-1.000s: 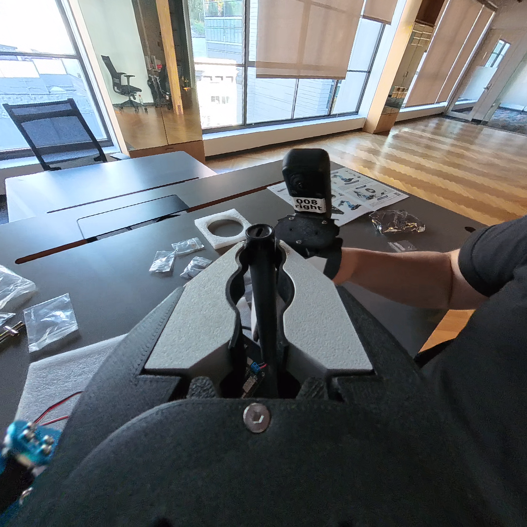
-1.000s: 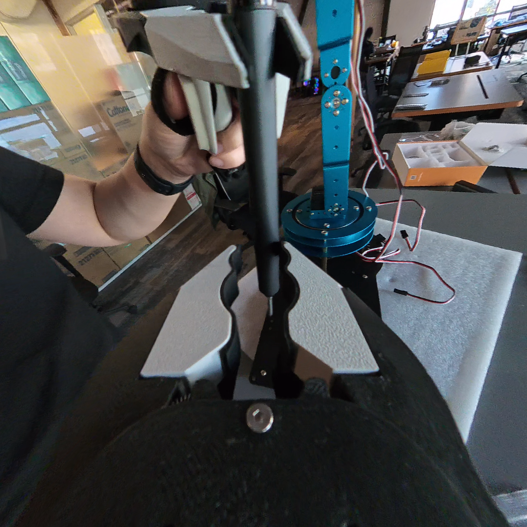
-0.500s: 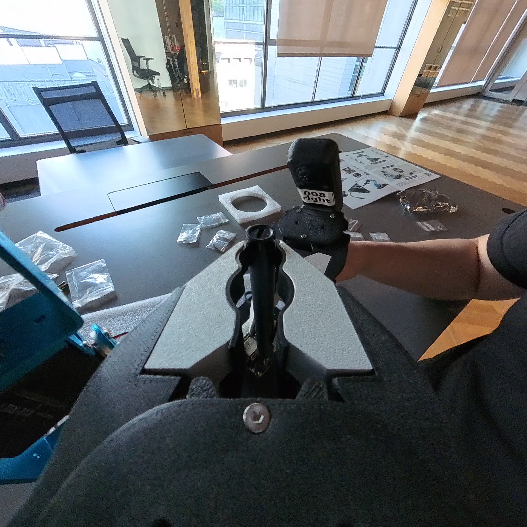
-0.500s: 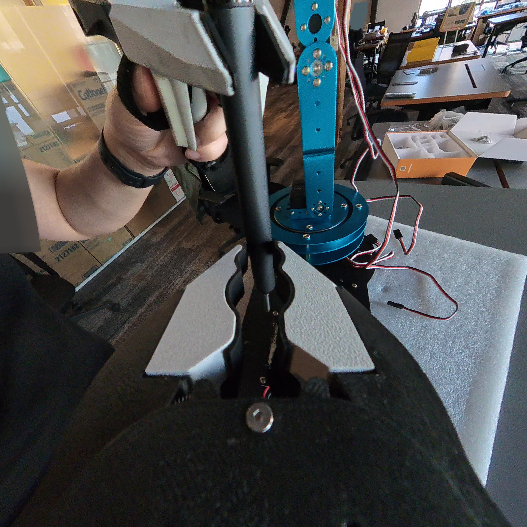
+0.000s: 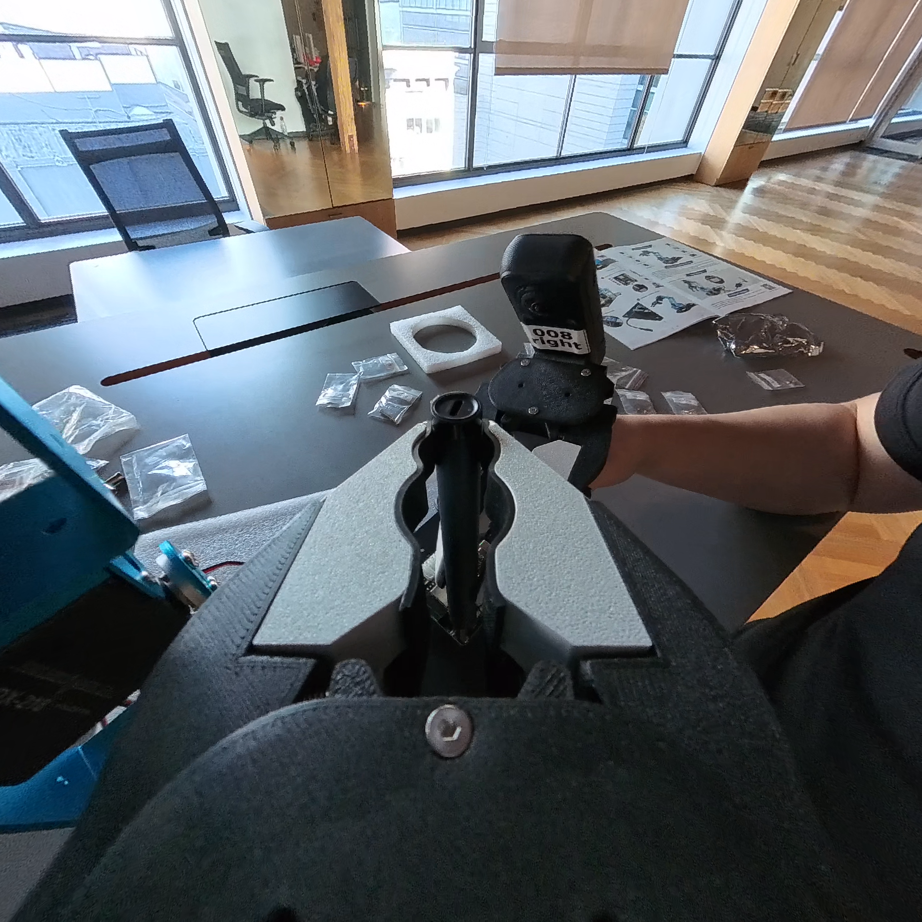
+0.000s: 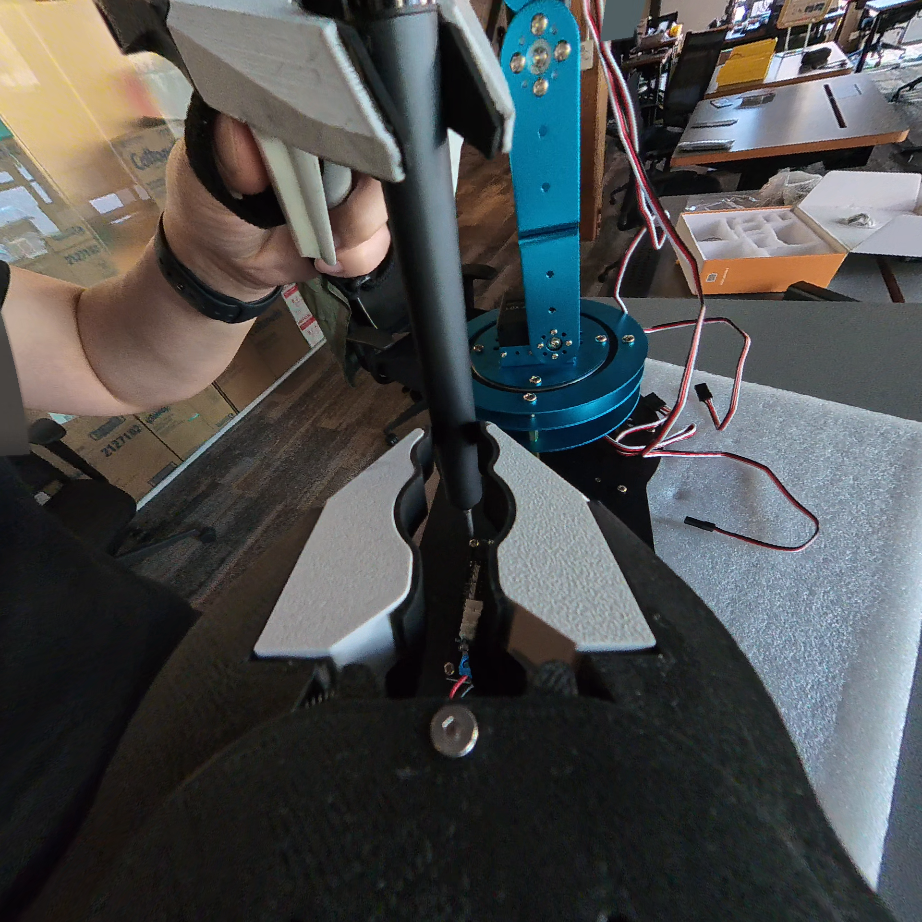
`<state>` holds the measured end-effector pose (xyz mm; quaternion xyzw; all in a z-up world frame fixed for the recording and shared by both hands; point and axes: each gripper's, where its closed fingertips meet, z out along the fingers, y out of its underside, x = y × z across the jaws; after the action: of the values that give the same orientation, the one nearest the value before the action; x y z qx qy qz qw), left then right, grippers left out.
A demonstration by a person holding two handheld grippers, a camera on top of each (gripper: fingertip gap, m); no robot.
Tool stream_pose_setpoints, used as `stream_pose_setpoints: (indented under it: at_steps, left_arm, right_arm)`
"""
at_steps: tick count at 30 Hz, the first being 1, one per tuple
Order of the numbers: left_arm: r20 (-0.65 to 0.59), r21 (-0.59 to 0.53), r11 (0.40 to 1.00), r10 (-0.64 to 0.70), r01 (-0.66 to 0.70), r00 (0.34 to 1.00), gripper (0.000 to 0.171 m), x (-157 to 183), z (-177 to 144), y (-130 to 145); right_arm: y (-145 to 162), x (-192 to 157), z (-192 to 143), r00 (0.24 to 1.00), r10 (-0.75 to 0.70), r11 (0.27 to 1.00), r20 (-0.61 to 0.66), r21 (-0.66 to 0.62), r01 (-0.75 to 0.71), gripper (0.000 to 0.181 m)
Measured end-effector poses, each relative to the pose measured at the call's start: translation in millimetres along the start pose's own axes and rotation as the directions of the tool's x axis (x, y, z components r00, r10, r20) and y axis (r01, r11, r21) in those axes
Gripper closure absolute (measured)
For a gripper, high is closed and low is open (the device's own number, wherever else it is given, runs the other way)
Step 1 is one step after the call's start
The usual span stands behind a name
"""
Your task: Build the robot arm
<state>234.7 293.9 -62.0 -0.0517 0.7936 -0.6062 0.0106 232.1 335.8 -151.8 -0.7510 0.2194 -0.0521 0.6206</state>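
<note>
My left gripper (image 5: pixel 456 429) is shut on a black screwdriver (image 5: pixel 456 524) that points down between its fingers. Its tip rests on a small black circuit board (image 5: pixel 451 618). My right gripper (image 6: pixel 455 434) is shut on that board (image 6: pixel 471 588), which stands edge-on between its fingers with red and blue wires at its lower end. In the right wrist view the screwdriver (image 6: pixel 434 299) comes down from the left gripper (image 6: pixel 439 149) and its tip meets a screw near the board's far end. A blue robot arm base (image 6: pixel 559 369) with an upright bracket (image 6: pixel 546 164) stands just beyond.
The right gripper's camera housing (image 5: pixel 549 299) and a person's forearm (image 5: pixel 723 459) are ahead. Small plastic bags (image 5: pixel 164 474), a foam square with a round hole (image 5: pixel 444 339), a printed sheet (image 5: pixel 688 294) and a foil bag (image 5: pixel 763 334) lie on the dark table (image 5: pixel 274 424). Servo wires (image 6: pixel 748 499) trail over white foam (image 6: pixel 798 623). An orange box (image 6: pixel 758 249) sits behind.
The left view has swung, bringing the blue bracket in at the left. In the right view the blue bracket's top has dropped into view. The screwdriver stays gripped, tip between the right fingers.
</note>
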Motion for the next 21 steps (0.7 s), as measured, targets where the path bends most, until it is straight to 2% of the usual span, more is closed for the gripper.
stream_pose_setpoints:
  at_steps: [21]
  left_arm:
    - [-0.01, -0.007, 1.0, 0.011, -0.011, 1.0, 0.155, 1.6, 2.0, 2.5]
  right_arm:
    - [4.3, 0.8, -2.3, 0.998, 0.037, 0.999, 0.042, 0.017, -0.038, 0.163]
